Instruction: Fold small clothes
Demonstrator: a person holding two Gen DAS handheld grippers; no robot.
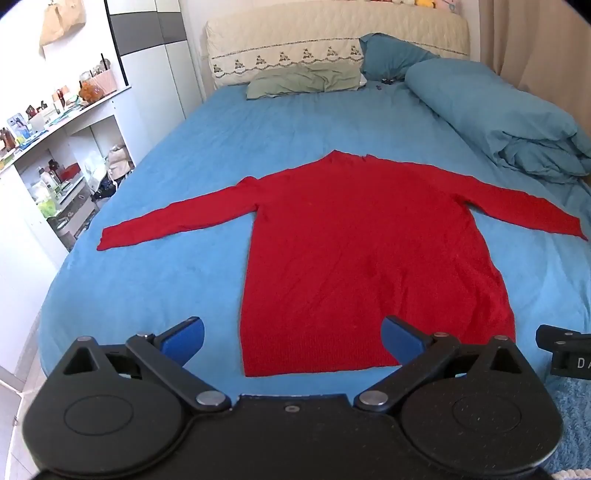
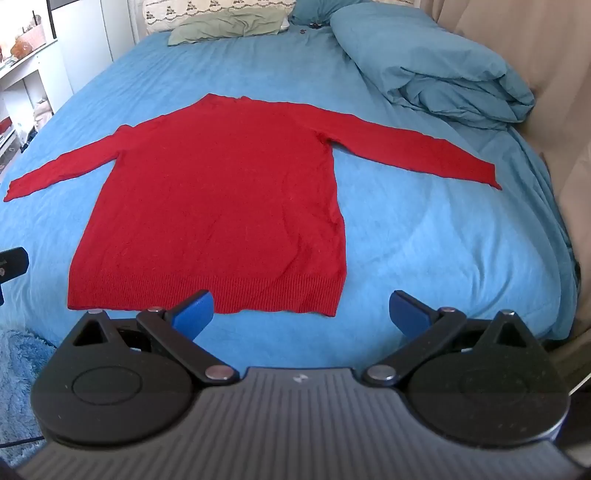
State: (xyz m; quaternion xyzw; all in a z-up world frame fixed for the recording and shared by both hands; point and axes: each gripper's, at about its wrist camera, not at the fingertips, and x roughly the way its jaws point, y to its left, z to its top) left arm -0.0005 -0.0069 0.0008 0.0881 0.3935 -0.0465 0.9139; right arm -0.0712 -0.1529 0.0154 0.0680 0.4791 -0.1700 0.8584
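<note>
A red long-sleeved sweater lies flat on the blue bed sheet, both sleeves spread out sideways, neck toward the headboard, ribbed hem nearest me. My left gripper hovers open over the hem's left part, blue pads wide apart and holding nothing. My right gripper hovers open over the hem's right corner, also holding nothing. In the left wrist view, a piece of the right gripper's body shows at the right edge. The left gripper's body shows at the left edge of the right wrist view.
A rolled blue duvet lies along the bed's right side. A green pillow lies at the head. White shelves with clutter stand to the left. A blue fluffy rug lies below the bed's near edge.
</note>
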